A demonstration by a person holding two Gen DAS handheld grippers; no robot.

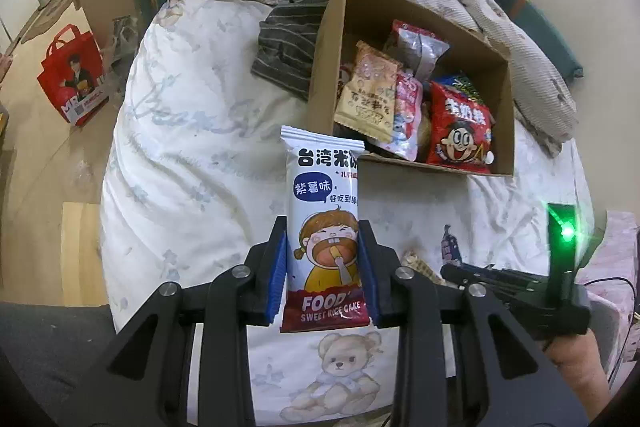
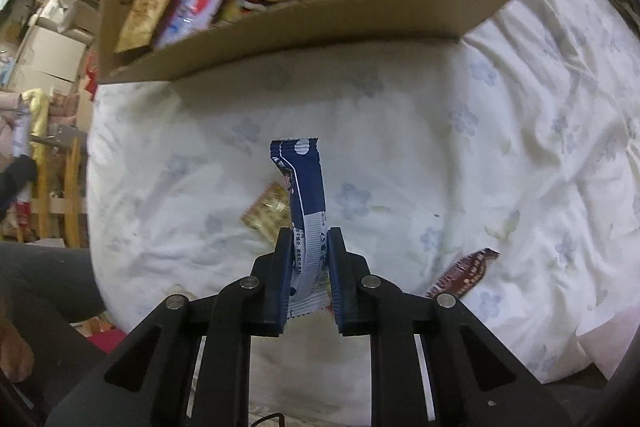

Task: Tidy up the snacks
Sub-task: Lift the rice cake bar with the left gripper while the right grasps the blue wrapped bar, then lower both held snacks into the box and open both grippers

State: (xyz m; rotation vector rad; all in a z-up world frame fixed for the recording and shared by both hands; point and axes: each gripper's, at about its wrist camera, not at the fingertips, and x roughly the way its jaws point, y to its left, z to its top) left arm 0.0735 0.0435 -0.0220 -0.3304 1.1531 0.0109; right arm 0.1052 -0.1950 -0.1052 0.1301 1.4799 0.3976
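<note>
Snack sorting on a bed (image 1: 192, 155) covered by a floral sheet, judged to be well advanced but unfinished. The open cardboard box (image 1: 505, 115), resting on the sheet ahead of both grippers, already contains several packets: a red bag with a cartoon face (image 1: 460, 131) against its near wall, a beige packet (image 1: 370, 91) and a pink packet (image 1: 406, 115) leaning side by side to its left, and a clear-windowed pack (image 1: 420, 47) toward the back. Outside the box, two packets are in hand and at least two lie loose on the sheet: a gold-patterned wrapper (image 2: 268, 211) just behind the right gripper's load and a brown wrapper (image 2: 464, 273) to its right. The left gripper (image 1: 323, 267) is pressed together on the lower half of a purple-sweet-potato rice cake packet (image 1: 326, 227), which stands upright between the blue pads, above the sheet and short of the box's near-left corner. The right gripper (image 2: 310, 275) pinches a navy-and-white snack stick (image 2: 306, 211) edge-on near its lower end; the stick rises upright with its top bent slightly left, above the sheet and well short of the box's front wall. Both tools point forward toward the box, held roughly level, the right lower and nearer the sheet. Remaining work, by estimate: deposit both held packets, then collect the loose wrappers.
</note>
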